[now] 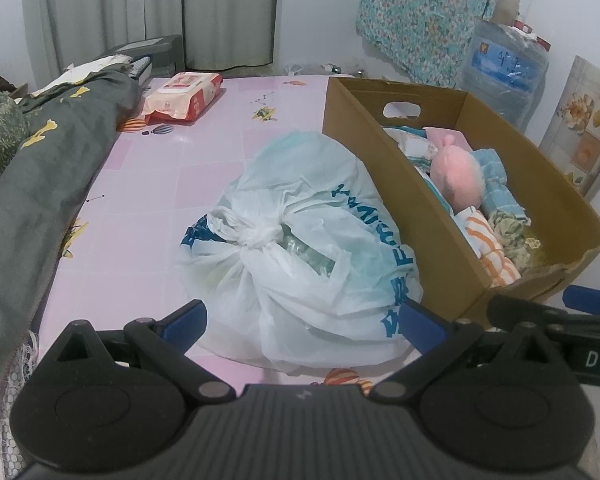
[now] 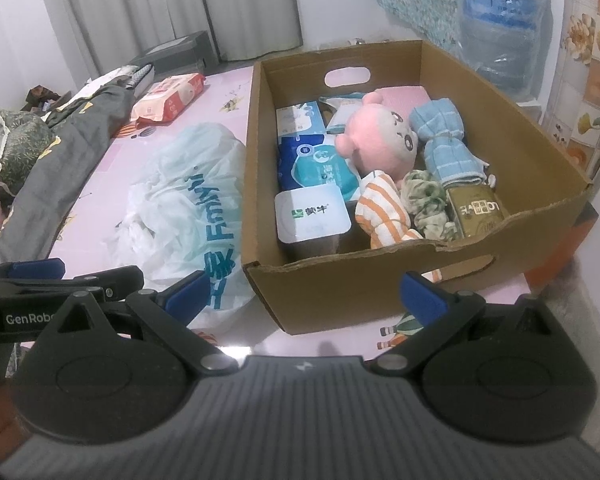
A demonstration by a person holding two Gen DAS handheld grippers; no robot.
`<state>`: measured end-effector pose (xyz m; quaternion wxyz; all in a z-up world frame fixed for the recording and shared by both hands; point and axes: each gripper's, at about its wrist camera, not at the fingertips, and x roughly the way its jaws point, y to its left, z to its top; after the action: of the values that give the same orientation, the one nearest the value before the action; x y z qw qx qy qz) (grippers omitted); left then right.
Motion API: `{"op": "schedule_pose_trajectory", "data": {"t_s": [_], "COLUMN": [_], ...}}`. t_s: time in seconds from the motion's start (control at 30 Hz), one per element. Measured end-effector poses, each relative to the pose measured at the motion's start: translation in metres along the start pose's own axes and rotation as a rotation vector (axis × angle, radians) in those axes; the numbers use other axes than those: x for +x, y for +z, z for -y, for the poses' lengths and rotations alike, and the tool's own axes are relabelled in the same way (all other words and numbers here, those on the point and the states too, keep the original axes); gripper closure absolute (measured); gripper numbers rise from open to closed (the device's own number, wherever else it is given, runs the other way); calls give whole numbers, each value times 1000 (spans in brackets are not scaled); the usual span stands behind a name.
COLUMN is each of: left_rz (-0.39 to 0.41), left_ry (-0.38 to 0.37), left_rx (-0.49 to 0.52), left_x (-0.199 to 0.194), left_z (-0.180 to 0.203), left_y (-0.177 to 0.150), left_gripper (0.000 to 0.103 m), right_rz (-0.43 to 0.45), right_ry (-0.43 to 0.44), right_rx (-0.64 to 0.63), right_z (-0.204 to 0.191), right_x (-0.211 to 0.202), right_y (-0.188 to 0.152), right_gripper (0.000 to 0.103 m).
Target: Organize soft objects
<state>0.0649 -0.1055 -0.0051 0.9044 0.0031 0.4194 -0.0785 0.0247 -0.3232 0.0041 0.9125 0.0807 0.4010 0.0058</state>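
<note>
Plastic bag (image 1: 300,240) may be torn if pinched w/ left gripper (image 1: 304,312), spread wide; right gripper (image 2: 304,292) likewise, empty.

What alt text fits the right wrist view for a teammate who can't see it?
An open cardboard box on a pink bed sheet holds a pink plush toy, a rolled blue towel, an orange-striped cloth and wipe packs. A tied white plastic bag lies left of it. The right tool is open and empty in front.
</note>
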Motion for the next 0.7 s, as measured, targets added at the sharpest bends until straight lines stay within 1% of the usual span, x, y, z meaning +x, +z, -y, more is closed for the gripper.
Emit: {"op": "schedule_pose_trajectory", "data": {"t_s": [0.7], "left_rz": [-3], "left_ry": [5], "left_rx": [2], "left_x": [1], "left_z": [1], "left_y": [0], "left_gripper": [1], "right_rz": [-3], "right_ry": [0], "right_rx": [5], "right_z": [0], "right_x": [2], "right_y": [-2], "right_gripper": [1]}}
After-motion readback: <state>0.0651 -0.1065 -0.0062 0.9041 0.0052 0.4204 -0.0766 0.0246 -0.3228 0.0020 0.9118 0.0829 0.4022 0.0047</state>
